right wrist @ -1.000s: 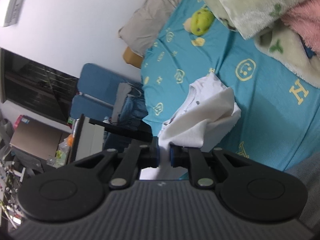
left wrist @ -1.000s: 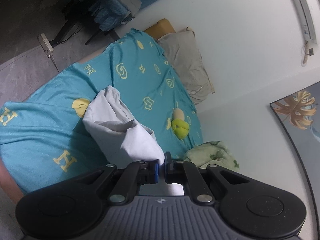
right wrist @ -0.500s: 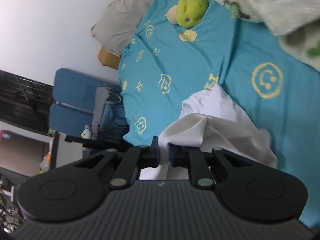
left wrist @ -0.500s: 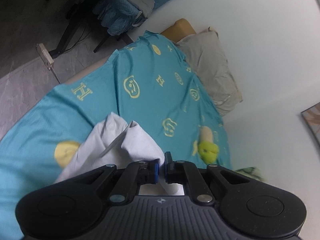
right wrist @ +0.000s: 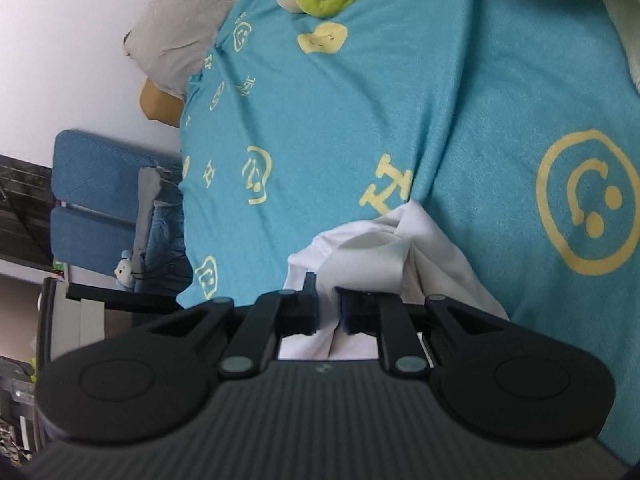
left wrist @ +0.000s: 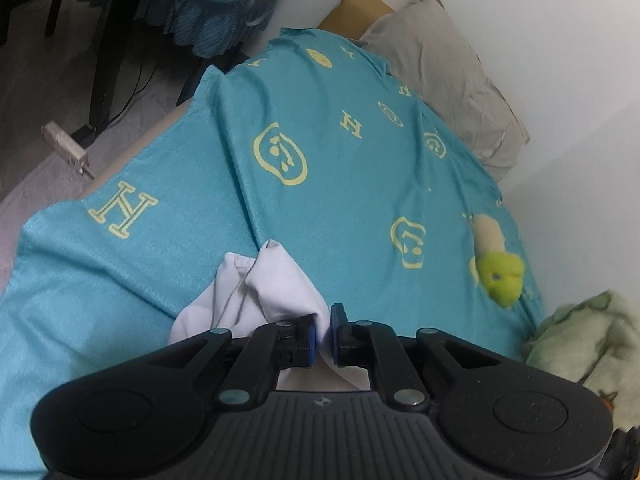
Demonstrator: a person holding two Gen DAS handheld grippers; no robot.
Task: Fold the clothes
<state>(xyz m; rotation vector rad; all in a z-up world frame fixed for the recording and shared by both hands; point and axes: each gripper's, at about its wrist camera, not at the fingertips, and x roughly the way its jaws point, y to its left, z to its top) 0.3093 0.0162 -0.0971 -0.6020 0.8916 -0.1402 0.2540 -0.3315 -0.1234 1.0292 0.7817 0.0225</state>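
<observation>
We hold a white garment over the bed with both hand-held grippers.

The bed (left wrist: 328, 128) carries a turquoise sheet (right wrist: 460, 120) with yellow signs, and a grey pillow (left wrist: 444, 76) lies at its far end by the wall. The white garment (left wrist: 264, 292) rests crumpled on the sheet near us. A green plush toy (left wrist: 500, 274) lies well apart from it. Our left hand-held gripper (left wrist: 325, 330) is clenched on a fold of the garment, and our right hand-held gripper (right wrist: 328, 308) pinches another fold.
</observation>
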